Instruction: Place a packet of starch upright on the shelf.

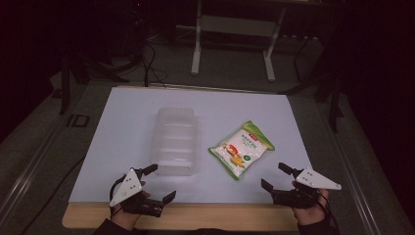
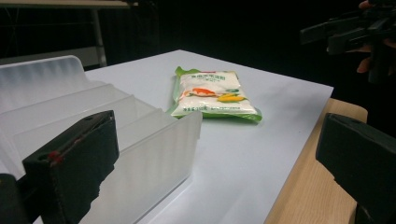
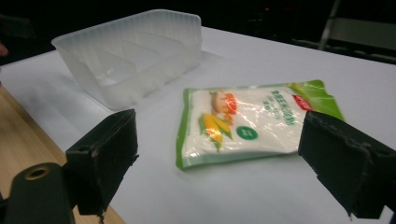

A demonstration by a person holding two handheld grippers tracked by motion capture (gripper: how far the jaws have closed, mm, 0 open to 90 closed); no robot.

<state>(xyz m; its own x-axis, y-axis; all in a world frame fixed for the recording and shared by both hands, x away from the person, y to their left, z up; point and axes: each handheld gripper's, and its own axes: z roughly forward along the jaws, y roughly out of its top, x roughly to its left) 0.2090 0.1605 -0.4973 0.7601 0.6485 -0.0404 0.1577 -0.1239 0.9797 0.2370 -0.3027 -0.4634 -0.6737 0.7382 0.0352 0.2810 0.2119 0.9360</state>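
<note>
A green and white food pouch (image 1: pixel 242 149) with a corn picture lies flat on the white sheet, right of centre. Left of it stands a clear plastic bin (image 1: pixel 176 142) with dividers. My left gripper (image 1: pixel 157 182) is open near the table's front edge, just in front of the bin's near end, with nothing between its jaws. My right gripper (image 1: pixel 276 177) is open at the front right, a short way in front of the pouch. The left gripper view has the bin (image 2: pixel 116 126) close and the pouch (image 2: pixel 212 93) beyond. In the right gripper view the pouch (image 3: pixel 252 121) lies between the jaws, farther off.
A white sheet (image 1: pixel 137 105) covers most of the wooden table (image 1: pixel 195 218), whose bare front edge lies under both hands. A metal-framed stand (image 1: pixel 235 29) and cables sit on the floor beyond the table. The other gripper (image 2: pixel 355 32) appears at the upper right of the left gripper view.
</note>
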